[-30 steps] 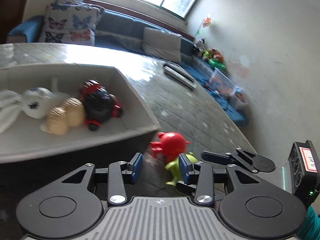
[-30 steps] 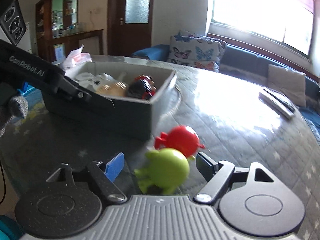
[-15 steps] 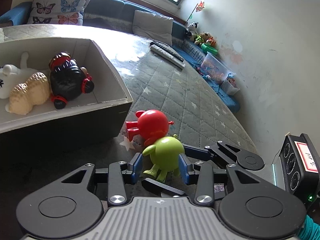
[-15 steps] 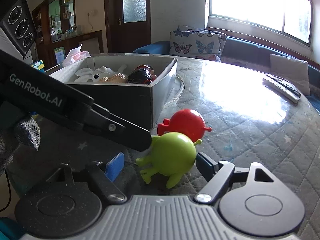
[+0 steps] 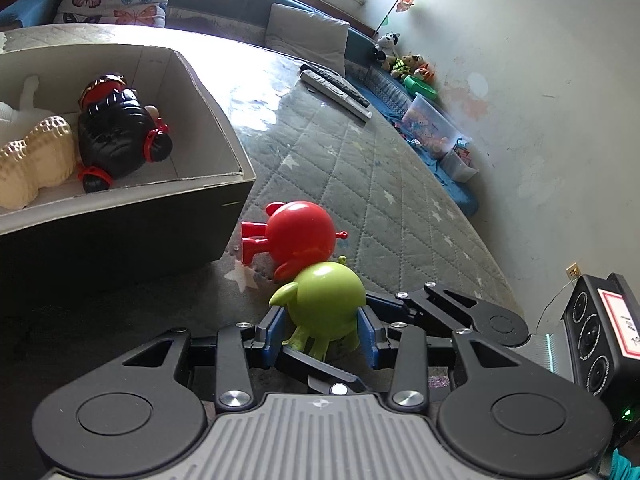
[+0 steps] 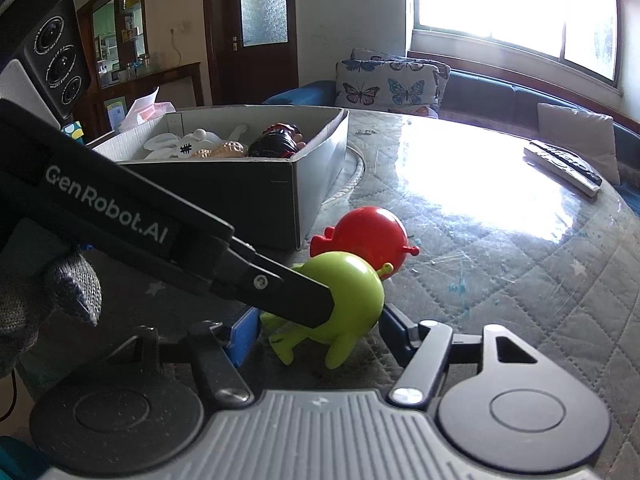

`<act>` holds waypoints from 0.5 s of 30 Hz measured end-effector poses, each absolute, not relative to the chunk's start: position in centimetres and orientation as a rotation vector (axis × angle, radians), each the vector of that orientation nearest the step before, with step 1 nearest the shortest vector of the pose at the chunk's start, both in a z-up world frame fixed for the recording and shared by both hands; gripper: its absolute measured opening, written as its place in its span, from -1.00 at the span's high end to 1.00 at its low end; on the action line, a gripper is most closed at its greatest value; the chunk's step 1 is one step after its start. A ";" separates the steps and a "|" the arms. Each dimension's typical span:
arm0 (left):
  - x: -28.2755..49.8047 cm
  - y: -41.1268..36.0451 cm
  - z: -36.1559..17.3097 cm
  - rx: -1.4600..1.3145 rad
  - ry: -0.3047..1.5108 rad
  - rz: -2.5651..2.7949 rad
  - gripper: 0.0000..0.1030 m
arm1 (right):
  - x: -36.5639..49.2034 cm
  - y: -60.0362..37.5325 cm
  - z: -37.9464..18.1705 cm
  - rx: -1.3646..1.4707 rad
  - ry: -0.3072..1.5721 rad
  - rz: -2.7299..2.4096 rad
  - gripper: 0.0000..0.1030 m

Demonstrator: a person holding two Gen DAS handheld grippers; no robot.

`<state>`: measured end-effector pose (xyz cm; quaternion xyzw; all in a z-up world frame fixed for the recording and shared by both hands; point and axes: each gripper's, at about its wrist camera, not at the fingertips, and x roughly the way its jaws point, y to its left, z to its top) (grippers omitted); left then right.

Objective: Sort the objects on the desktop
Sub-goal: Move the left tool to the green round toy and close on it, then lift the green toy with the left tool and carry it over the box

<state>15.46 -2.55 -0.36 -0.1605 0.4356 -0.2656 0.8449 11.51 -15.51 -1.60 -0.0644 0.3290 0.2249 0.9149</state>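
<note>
Closing my left tongs [image 5: 322, 334] around the green toy [image 5: 326, 304], I have a blue pad at each flank of its round body, touching or nearly so; I cannot tell whether they grip it firmly. The toy stands on the quilted surface [image 5: 400, 200], just in front of the box [image 5: 208, 92] and touching the red toy [image 5: 300, 236] behind it.

My right tongs [image 6: 316, 330] sit spread apart around the same green toy [image 6: 348, 292], their pads clear of it on both sides. That is the first trouble: two tools crowd one small thing, and in the right view my left finger [image 6: 280, 292] crosses between the right jaws. If either hand shifts, the tools may knock together and bump the toy loose.

The body is smooth, glossy and round, so I judge the pads could slip off it as I lift, especially if they sit low near the legs.

Lifting could also drag the red toy along or roll it away, since the two touch.

The box already holds a black figure [image 5: 116, 132], a tan peanut-shaped toy [image 5: 36, 156] and a white toy [image 6: 188, 144], so a careless drop could bounce off them.
</note>
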 end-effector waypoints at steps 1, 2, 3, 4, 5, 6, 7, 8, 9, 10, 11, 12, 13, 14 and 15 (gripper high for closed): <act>15.5 -2.6 -0.4 -0.342 0.919 -0.563 0.19 | 11.6 -15.5 -1.7 -0.129 0.678 0.461 -0.29; 15.5 -2.7 -0.5 -0.346 0.924 -0.568 0.18 | 11.6 -15.6 -1.7 -0.128 0.679 0.460 -0.29; 15.5 -2.8 -0.6 -0.348 0.929 -0.571 0.17 | 11.7 -15.6 -1.8 -0.127 0.681 0.460 -0.29; 15.5 -2.9 -0.7 -0.345 0.926 -0.570 0.16 | 11.7 -15.6 -1.8 -0.128 0.680 0.459 -0.29; 15.5 -2.9 -0.7 -0.341 0.923 -0.570 0.16 | 11.6 -15.5 -1.8 -0.130 0.678 0.457 -0.29; 15.5 -2.9 -0.7 -0.346 0.923 -0.569 0.16 | 11.6 -15.5 -1.9 -0.130 0.677 0.455 -0.29; 15.6 -2.8 -0.7 -0.354 0.925 -0.568 0.16 | 11.7 -15.5 -1.9 -0.128 0.677 0.453 -0.29; 15.6 -2.8 -0.7 -0.360 0.924 -0.566 0.16 | 11.7 -15.5 -1.9 -0.125 0.677 0.451 -0.29; 15.5 -2.8 -0.7 -0.358 0.921 -0.566 0.16 | 11.7 -15.5 -1.9 -0.123 0.677 0.449 -0.29; 15.4 -2.8 -0.7 -0.353 0.919 -0.566 0.16 | 11.7 -15.5 -1.9 -0.122 0.677 0.449 -0.29; 15.3 -2.8 -0.6 -0.349 0.917 -0.567 0.17 | 11.7 -15.5 -1.9 -0.121 0.677 0.450 -0.29; 15.2 -2.8 -0.6 -0.349 0.916 -0.571 0.19 | 11.6 -15.4 -1.8 -0.119 0.676 0.454 -0.29; 15.1 -2.7 -0.5 -0.352 0.916 -0.573 0.19 | 11.5 -15.4 -1.7 -0.121 0.673 0.456 -0.29; 14.9 -2.6 -0.4 -0.353 0.911 -0.574 0.19 | 11.3 -15.3 -1.5 -0.129 0.668 0.455 -0.29; 14.8 -2.6 -0.2 -0.352 0.905 -0.576 0.19 | 11.1 -15.2 -1.3 -0.134 0.661 0.454 -0.29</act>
